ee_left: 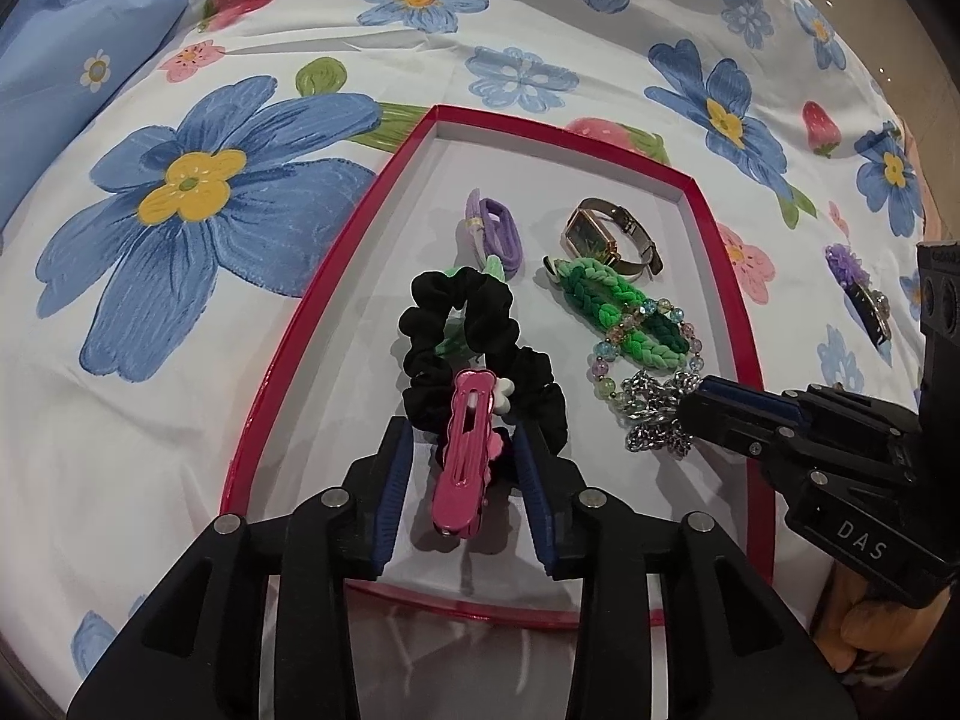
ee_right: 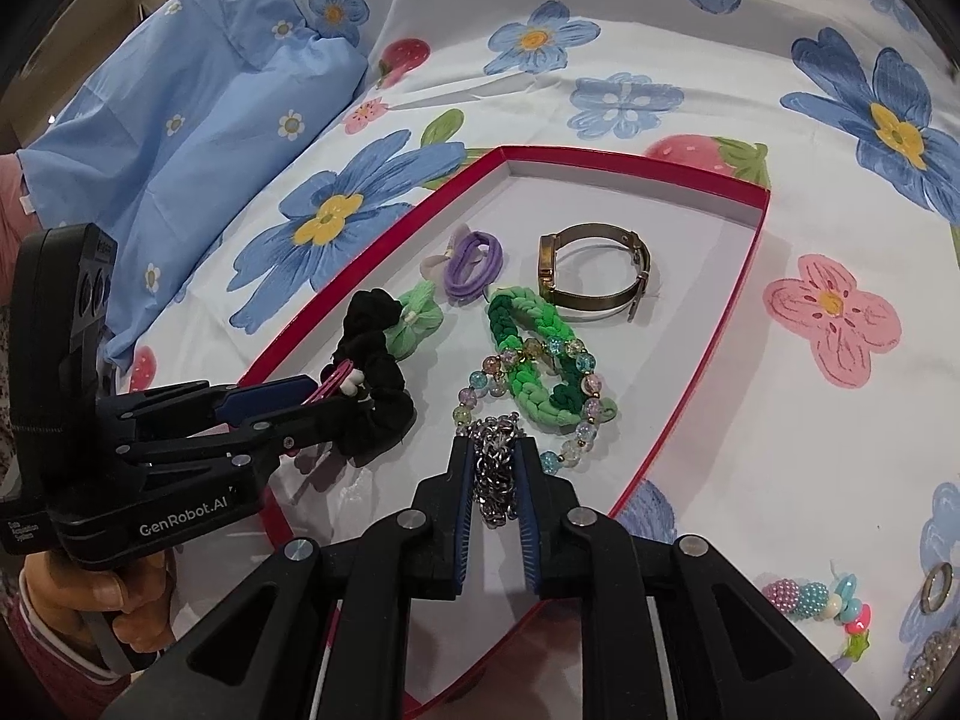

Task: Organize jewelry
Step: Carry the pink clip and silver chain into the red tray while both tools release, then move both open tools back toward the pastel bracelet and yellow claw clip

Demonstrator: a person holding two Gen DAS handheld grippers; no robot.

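Observation:
A red-rimmed tray (ee_left: 336,300) lies on a floral bedsheet. It holds a watch (ee_left: 606,234), a purple hair tie (ee_left: 498,228), a green braided band (ee_left: 612,306), a beaded bracelet (ee_right: 576,438) and a black scrunchie (ee_left: 474,306). A pink hair clip (ee_left: 465,462) rests on the scrunchie and the tray floor. My left gripper (ee_left: 461,429) straddles the clip, open, with a gap on each side. My right gripper (ee_right: 495,444) is shut on a silver chain (ee_right: 495,474) that lies bunched on the tray beside the bracelet.
To the right of the tray, a purple flower clip (ee_left: 852,282), pastel bead pieces (ee_right: 804,594) and a ring (ee_right: 937,594) lie on the sheet. A blue pillow (ee_right: 180,120) sits at the far left. A hand (ee_right: 102,594) grips the left tool.

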